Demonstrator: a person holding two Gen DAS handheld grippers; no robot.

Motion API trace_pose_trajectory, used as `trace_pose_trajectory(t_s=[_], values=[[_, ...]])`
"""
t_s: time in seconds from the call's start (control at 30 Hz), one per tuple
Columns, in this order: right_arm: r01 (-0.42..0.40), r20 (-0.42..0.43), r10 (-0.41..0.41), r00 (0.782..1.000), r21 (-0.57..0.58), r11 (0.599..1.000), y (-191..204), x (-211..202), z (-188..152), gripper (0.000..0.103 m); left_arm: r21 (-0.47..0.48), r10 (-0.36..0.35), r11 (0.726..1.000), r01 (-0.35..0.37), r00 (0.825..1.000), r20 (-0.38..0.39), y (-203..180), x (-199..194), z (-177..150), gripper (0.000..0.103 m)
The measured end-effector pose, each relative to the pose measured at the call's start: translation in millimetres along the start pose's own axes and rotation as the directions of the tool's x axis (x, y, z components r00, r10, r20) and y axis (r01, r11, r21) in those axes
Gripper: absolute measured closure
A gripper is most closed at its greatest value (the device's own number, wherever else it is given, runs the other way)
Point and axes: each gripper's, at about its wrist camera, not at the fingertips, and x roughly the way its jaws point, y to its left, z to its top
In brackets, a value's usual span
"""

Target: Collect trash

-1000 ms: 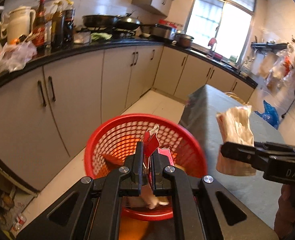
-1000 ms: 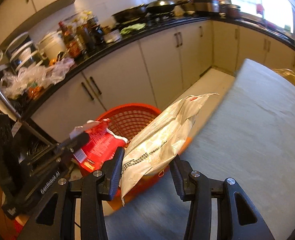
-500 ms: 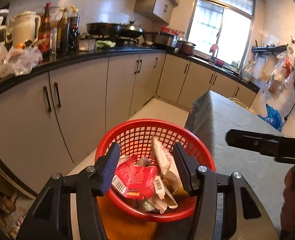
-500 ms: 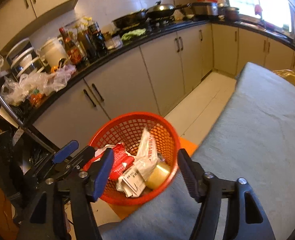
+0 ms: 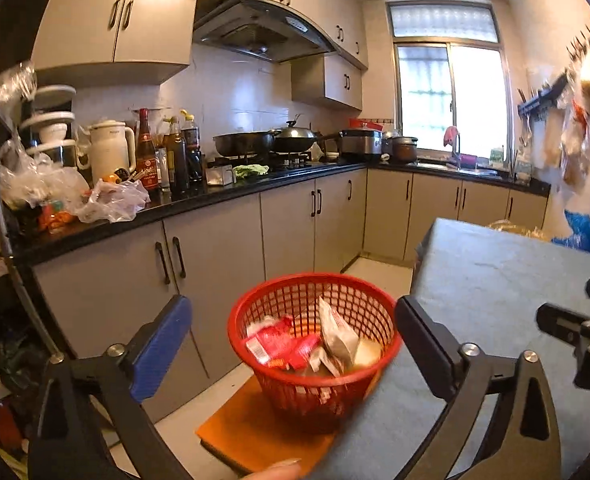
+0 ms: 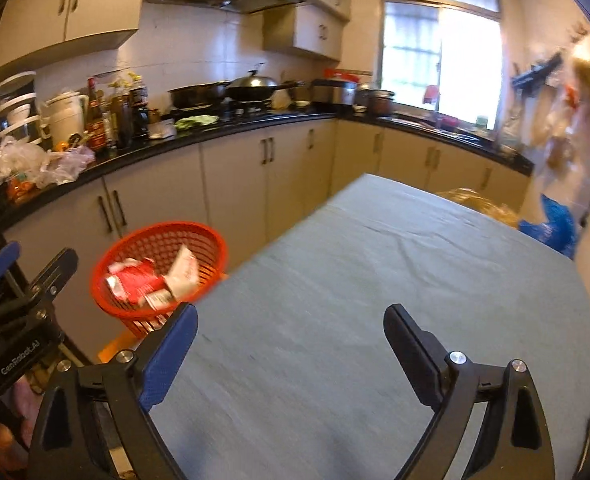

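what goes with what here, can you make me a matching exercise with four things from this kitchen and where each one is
Things:
1. red wrapper
2. red basket
3. wok
4. white jug

Places:
A. on the stove
B. on the orange board on the floor
C. on the counter beside the bottles
D. inside the basket

Pairs: 1-D, 2-B, 3-A, 4-C

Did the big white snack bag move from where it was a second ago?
Yes. It was pinched in the right hand-held gripper above the table's edge; now it lies down inside the red basket beside the table, and that gripper's opening jaws are empty.
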Motion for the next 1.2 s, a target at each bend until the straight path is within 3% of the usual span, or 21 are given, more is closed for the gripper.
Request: trace_pose_trajectory(t_s=[0.13,0.27,0.57,1.2], values=[[0.047,0.014,-0.047,0.999,0.027,0.999,-16.7,-15.9,-14.1,0.006,0.039,0.016,0.999,-0.016,1.000,0.007,-18.0,-11.9,-12.0,0.001],[0.048,0.013,-0.048,0.999,0.056,0.997,-29.7,-25.0,-22.0,0.006,0.057,-0.006,0.998,0.009,0.998,-0.055,-31.0,-6.3,-15.4,0.001],[0.048,0.024,-0.050,0.998,0.092,0.995,-45.4,-38.4,-30.5,0.005,0.096,0.002,0.995,0.004,0.998,-0.058,-47.9,-12.4,-13.4,0.001],[0.042,0.015,-0.044,0.999,0.072,0.997,-36.6,-39.4,-33.6,0.005,0.113,0.012,0.994,-0.003,0.997,-0.079,-47.3,-9.6,-19.1,0.001]])
